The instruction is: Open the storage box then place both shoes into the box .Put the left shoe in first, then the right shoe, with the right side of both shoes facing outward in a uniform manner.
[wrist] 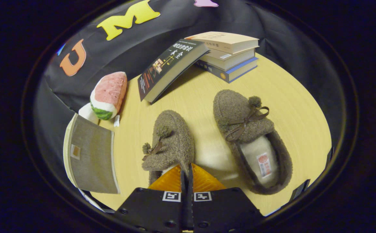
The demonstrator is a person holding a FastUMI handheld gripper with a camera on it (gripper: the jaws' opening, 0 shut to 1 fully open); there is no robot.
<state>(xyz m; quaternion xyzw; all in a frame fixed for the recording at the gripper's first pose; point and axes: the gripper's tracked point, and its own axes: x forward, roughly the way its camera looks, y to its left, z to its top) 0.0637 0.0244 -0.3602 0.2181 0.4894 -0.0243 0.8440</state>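
Both slippers, left slipper (pixel 171 139) and right slipper (pixel 251 136), sit on the surface (pixel 301 106); box (pixel 91 158) unopened; jaws closed, gripping the left slipper's edge

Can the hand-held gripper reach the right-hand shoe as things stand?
Probably not yet: the hand-held gripper looks shut on the edge of the other shoe. The right-hand shoe lies apart on bare table, its opening uncovered.

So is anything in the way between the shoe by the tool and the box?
Nothing I can see. The tool has its fingers closed together right at the near shoe. Only bare table lies between that shoe and the box. The toy sits beyond the box, out of the way.
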